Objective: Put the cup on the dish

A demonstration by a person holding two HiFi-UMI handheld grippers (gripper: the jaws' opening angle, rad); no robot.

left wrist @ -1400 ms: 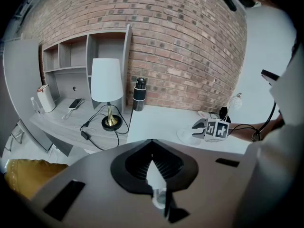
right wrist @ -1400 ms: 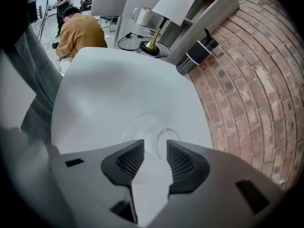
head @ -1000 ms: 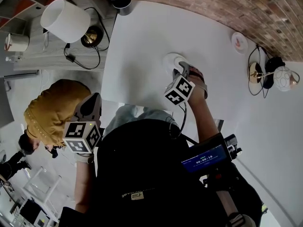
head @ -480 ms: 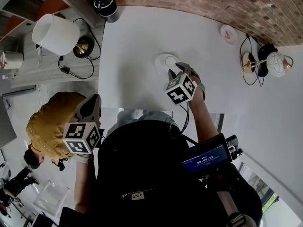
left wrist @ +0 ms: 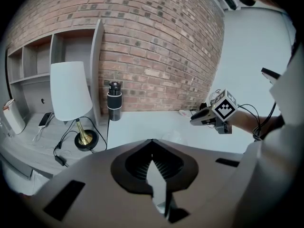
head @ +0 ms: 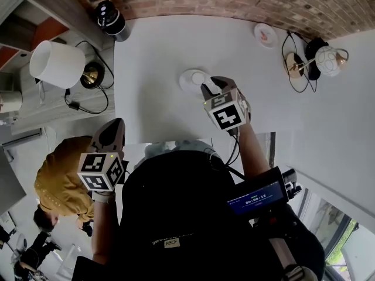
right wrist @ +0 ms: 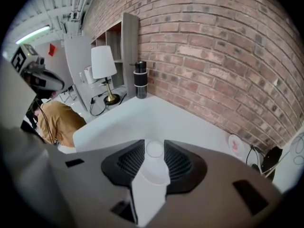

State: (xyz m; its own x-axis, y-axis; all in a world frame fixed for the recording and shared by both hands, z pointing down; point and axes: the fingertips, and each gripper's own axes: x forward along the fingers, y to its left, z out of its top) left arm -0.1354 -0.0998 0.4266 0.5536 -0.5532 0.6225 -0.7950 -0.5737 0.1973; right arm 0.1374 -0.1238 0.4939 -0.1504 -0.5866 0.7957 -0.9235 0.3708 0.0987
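Pickup step: right gripper [right wrist: 154,146] pinches the cup [right wrist: 153,163] on the table [head: 158,51], well short of the dish [right wrist: 236,144]. Left gripper [left wrist: 152,144] is pressed together, empty. Next, probably: lift, carry over the dish, lower centred.

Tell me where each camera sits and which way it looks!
Head view: on the person's head, looking down at the table; shows their body, arms, left tongs and right tongs.
Left gripper view: on the left tongs, facing the brick wall, lamp and bottle; shows its shut tongs, plus the right tongs.
Right gripper view: on the right tongs, facing the wall along the table; shows its tongs gripping the cup.
Shared: both gripper views see lamp and bottle.
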